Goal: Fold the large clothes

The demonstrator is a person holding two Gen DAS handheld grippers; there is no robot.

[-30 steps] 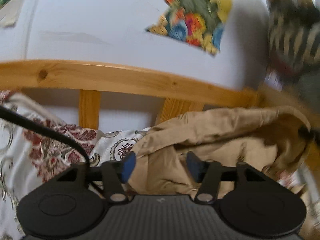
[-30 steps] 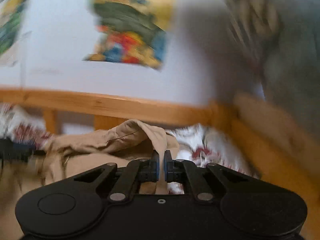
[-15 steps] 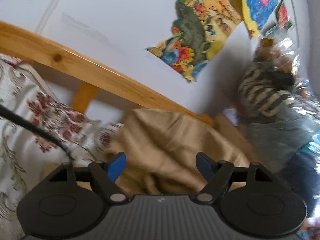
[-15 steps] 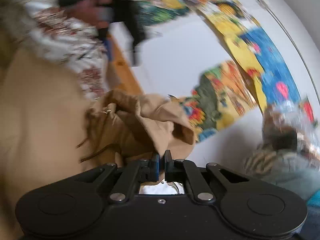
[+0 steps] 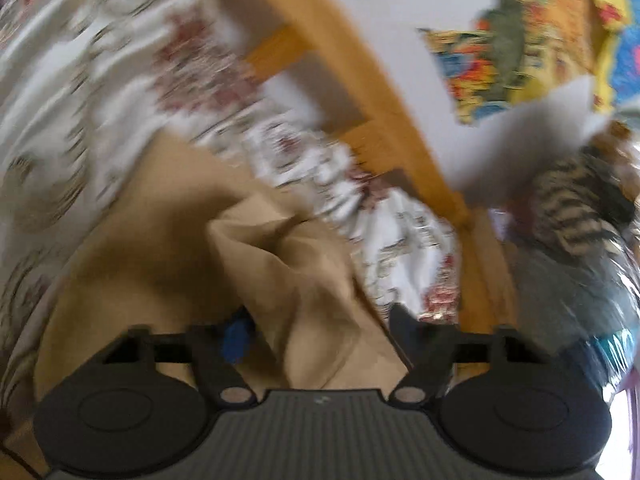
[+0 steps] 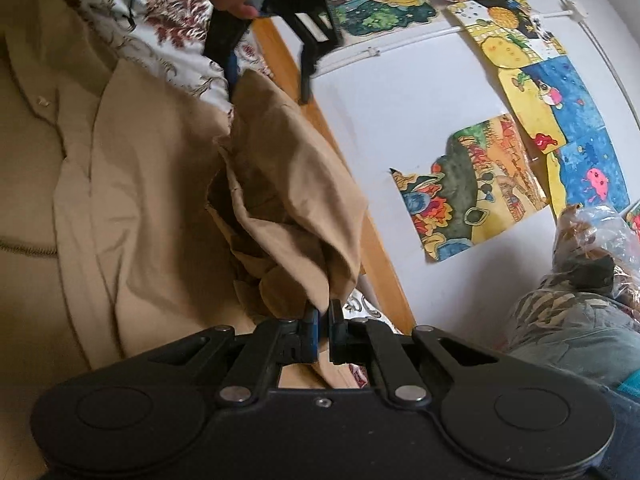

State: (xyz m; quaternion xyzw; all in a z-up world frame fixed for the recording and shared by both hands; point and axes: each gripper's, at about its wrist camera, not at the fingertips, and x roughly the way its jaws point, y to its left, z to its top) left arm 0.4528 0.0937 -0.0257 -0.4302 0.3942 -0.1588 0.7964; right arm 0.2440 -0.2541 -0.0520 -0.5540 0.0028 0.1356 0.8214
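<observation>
The tan coat [image 6: 152,200] lies on the bed [image 6: 176,36], its hood bunched by the wooden rail [image 6: 372,240]. The right tongs [image 6: 323,328] pinch the hood's edge. The left tongs [image 5: 320,328] are closing around a fold, not yet gripping. Next, I judge: clamp, then lay the hood flat.

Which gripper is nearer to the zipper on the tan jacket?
Judging by the right wrist view, probably the right. The right gripper, shut on the tan jacket's bunched edge, sits lower than the zipper; the left gripper hovers above, jaws closing.
</observation>
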